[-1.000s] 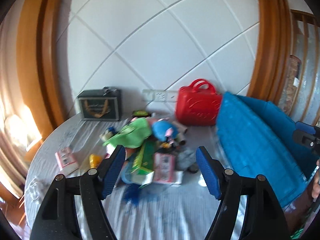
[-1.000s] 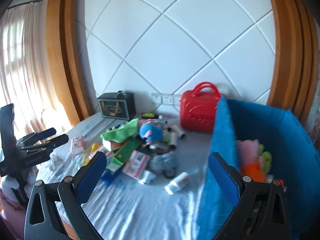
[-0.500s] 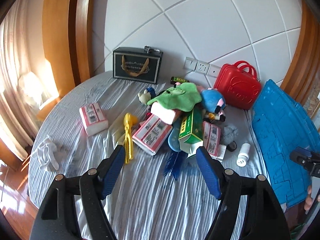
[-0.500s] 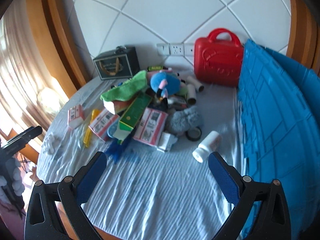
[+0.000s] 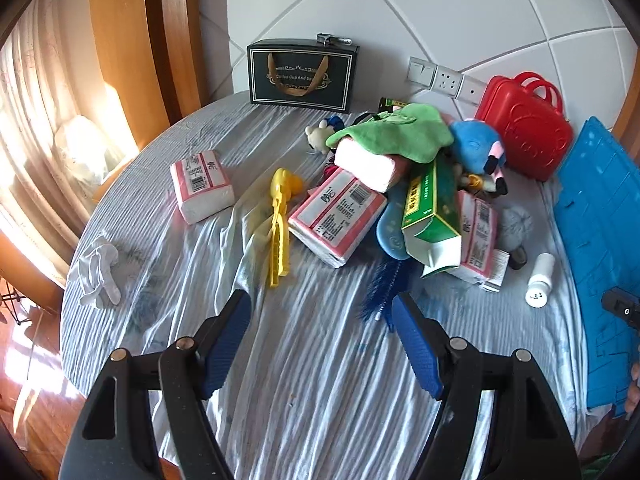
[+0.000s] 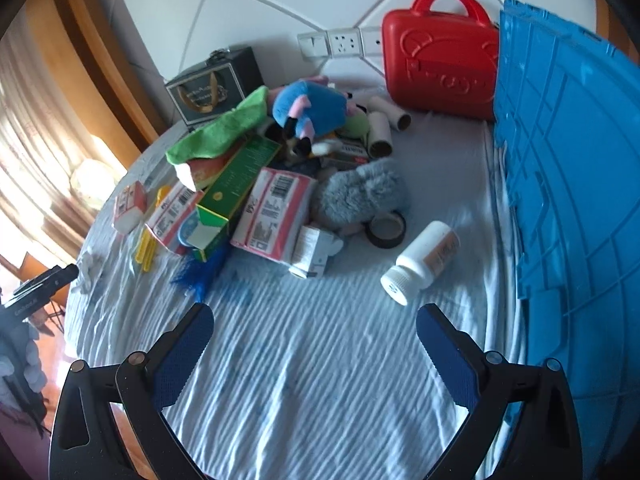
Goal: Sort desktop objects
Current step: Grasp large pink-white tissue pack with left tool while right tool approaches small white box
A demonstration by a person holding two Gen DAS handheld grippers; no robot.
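red case (image 6: 440,56), blue crate (image 6: 568,168); green cloth (image 5: 396,132)

I see bench (image 5: 328,380): striped cloth, round | on it: tissue pack (image 5: 201,185), yellow clip (image 5: 280,220), white bottle (image 6: 421,261), tape roll (image 6: 386,231), red case (image 6: 440,54), blue crate (image 6: 568,168)

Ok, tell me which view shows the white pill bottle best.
The right wrist view: the white pill bottle lies large and unblocked, cap and label visible. In the left wrist view it is small, near the right edge beside the blue crate.
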